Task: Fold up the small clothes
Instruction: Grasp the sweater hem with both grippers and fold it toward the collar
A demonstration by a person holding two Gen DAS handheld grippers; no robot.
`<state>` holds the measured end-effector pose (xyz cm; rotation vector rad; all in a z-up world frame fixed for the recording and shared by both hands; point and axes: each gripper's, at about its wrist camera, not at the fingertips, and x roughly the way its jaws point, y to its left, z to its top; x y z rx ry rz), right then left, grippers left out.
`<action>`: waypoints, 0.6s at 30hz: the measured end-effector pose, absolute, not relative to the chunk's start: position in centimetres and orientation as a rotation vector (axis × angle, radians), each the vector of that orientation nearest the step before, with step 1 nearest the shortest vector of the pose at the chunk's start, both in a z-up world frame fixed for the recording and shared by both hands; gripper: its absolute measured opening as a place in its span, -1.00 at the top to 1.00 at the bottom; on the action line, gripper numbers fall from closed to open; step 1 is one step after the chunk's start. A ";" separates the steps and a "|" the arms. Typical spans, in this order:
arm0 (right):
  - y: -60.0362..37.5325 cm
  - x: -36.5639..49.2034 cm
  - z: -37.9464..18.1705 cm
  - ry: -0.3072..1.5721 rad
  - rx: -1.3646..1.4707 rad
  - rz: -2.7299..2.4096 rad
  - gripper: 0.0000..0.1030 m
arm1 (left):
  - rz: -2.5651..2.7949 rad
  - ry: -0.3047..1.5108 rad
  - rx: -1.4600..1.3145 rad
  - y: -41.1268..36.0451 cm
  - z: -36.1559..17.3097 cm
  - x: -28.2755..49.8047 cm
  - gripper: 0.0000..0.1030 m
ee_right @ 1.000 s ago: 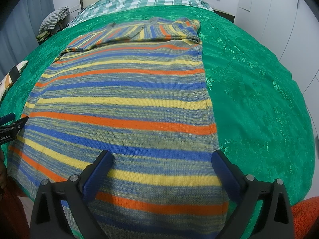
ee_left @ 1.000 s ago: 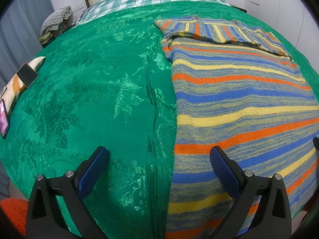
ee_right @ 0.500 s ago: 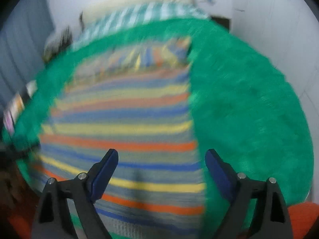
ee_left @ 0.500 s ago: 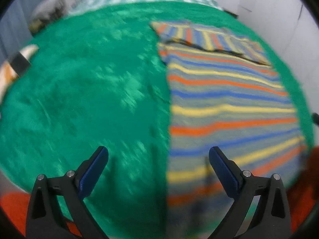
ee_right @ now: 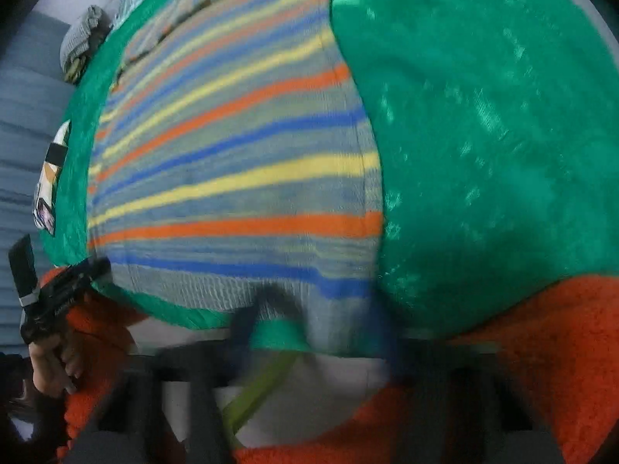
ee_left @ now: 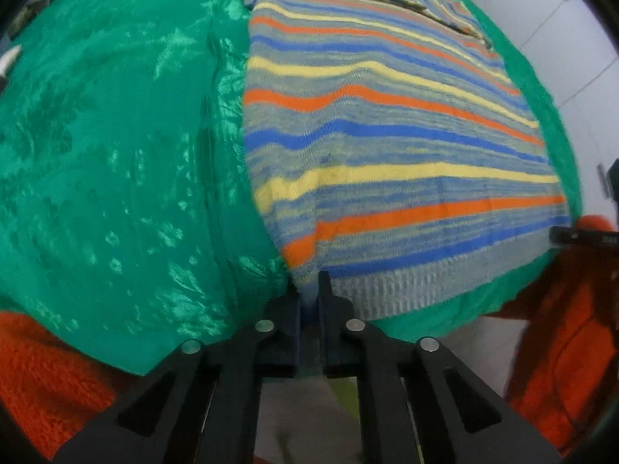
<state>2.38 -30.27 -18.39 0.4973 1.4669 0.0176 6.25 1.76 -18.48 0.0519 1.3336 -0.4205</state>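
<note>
The striped sweater (ee_left: 387, 147) lies flat on the green bedspread (ee_left: 116, 135), hem at the near edge of the bed. The left claw (ee_left: 308, 290) is clenched on the near-left hem corner. The right claw (ee_right: 309, 309) is blurred; it reads as clamped at the near-right hem. To fold well, I'd lift both corners together, keep the hem taut and level, and carry it to the far end.
</note>
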 end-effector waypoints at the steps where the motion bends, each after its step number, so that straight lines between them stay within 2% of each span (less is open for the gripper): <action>1: -30.3 2.3 -17.9 1.456 0.510 0.033 0.88 | -0.426 1.333 0.038 2.1 -18.3 6.2 0.91; 4: -30.7 2.2 -16.2 1.426 0.513 0.060 0.88 | -0.462 1.330 -0.058 3.0 -17.0 6.2 0.91; 8: -32.7 4.2 -13.1 1.287 0.610 0.112 0.88 | -0.541 1.285 -0.237 3.9 -13.9 9.7 0.91; 14: -35.9 14.3 -9.1 1.093 0.586 0.112 0.88 | -0.522 1.160 -0.290 2.6 -9.9 22.8 0.91; 18: -38.4 24.8 -8.3 1.003 0.591 0.075 0.88 | -0.468 1.098 -0.247 -0.5 -8.7 33.4 0.87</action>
